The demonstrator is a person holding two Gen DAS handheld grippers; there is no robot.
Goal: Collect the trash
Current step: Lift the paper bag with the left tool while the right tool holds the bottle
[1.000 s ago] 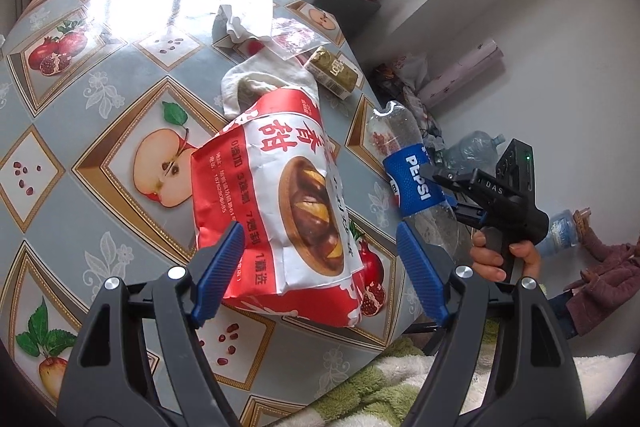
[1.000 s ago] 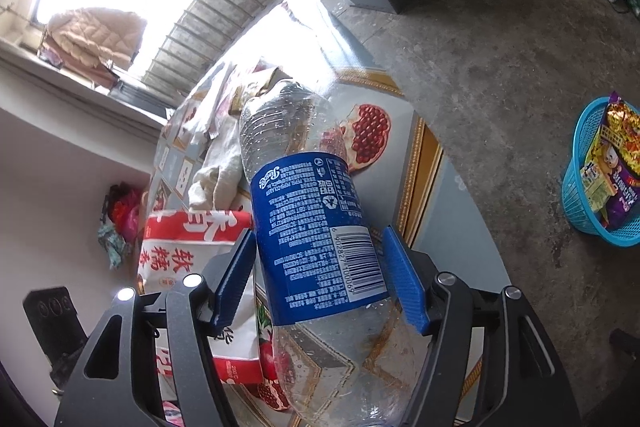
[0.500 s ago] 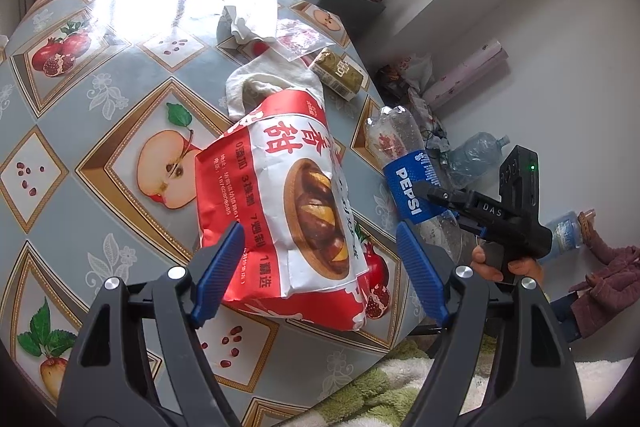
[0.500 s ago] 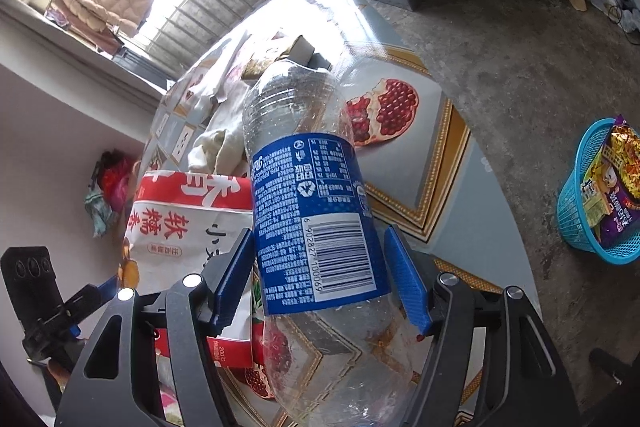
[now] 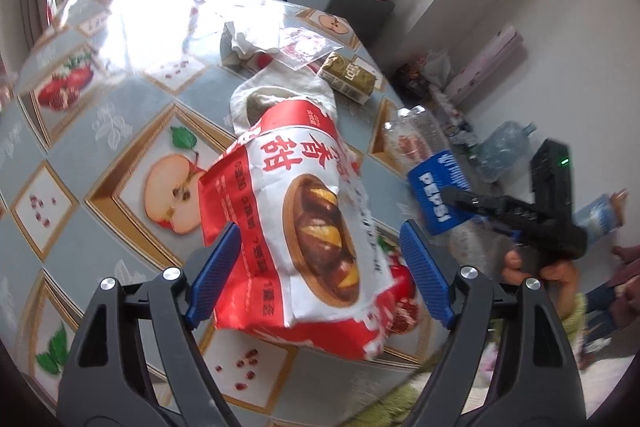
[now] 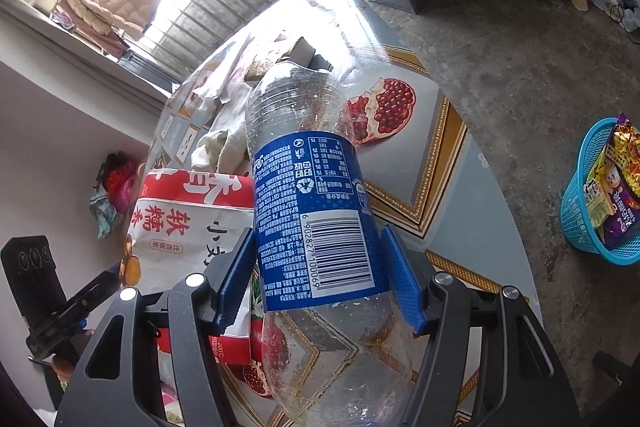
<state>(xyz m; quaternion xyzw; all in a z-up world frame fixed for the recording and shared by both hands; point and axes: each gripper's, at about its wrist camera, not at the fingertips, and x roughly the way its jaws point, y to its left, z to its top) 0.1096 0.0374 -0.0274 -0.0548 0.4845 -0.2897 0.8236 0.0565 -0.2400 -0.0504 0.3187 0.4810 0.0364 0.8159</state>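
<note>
A red and white snack bag [image 5: 304,227] lies on the fruit-print table [image 5: 80,187] between the fingers of my left gripper [image 5: 320,271]. Its jaws are opening; the left pad is at the bag's edge and the right pad stands clear of it. My right gripper [image 6: 318,251] is closing on a clear Pepsi bottle [image 6: 312,211], with both pads against its blue label. In the left wrist view the bottle [image 5: 436,195] sits at the table's right edge, with the right gripper [image 5: 520,219] and a hand behind it. The bag [image 6: 180,227] lies left of the bottle.
Behind the bag lie a white cloth [image 5: 280,95], a small green-gold carton [image 5: 348,79] and crumpled paper with plastic wrap [image 5: 256,39]. A blue basket [image 6: 580,227] holding snack wrappers stands on the floor. A grey cabinet [image 5: 340,3] and a water jug [image 5: 504,147] are beyond the table.
The bottle has rolled and tilted a little between the right pads, turning its barcode more to the front. In the left view the right gripper and bottle have shifted down and right.
</note>
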